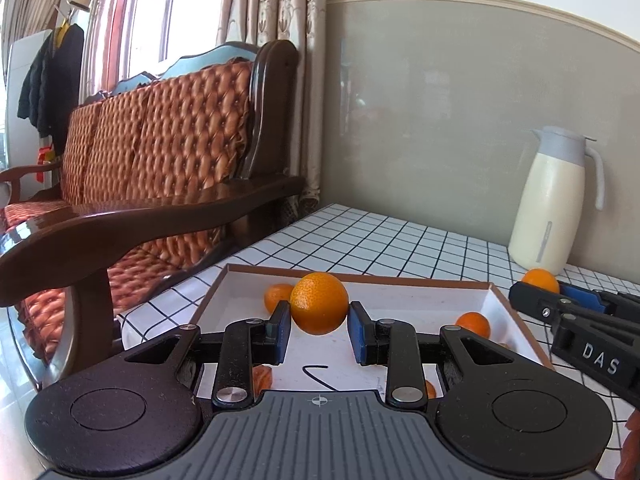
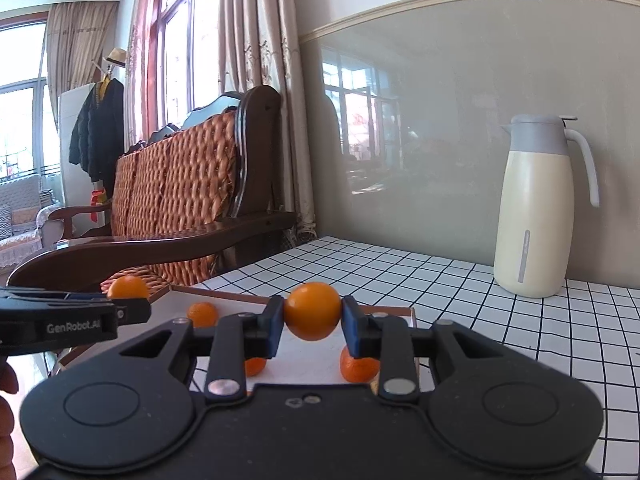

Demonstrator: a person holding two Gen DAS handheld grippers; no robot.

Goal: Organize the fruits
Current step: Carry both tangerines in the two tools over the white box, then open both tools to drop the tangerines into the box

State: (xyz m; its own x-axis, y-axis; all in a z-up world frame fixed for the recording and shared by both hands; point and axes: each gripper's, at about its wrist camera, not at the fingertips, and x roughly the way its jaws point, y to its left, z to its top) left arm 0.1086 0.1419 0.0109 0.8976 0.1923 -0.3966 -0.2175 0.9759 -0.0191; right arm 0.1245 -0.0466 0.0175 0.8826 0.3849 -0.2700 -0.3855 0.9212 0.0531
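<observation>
My left gripper (image 1: pixel 319 320) is shut on an orange (image 1: pixel 319 303) and holds it above a shallow white tray (image 1: pixel 416 292) with a brown rim. Several small oranges lie in the tray, one at the back (image 1: pixel 277 295) and one at the right (image 1: pixel 473 323). My right gripper (image 2: pixel 312 322) is shut on another orange (image 2: pixel 312 316) above the tray's right part (image 2: pixel 308 354). In the left wrist view the right gripper (image 1: pixel 560 300) shows at the right with its orange (image 1: pixel 540 280). In the right wrist view the left gripper (image 2: pixel 120 312) shows at the left with its orange (image 2: pixel 128 287).
The tray sits on a table with a white checked cloth (image 1: pixel 380 240). A cream thermos jug (image 1: pixel 550 200) stands at the back right by the wall. A wooden sofa (image 1: pixel 160 184) with orange cushions stands close to the table's left edge.
</observation>
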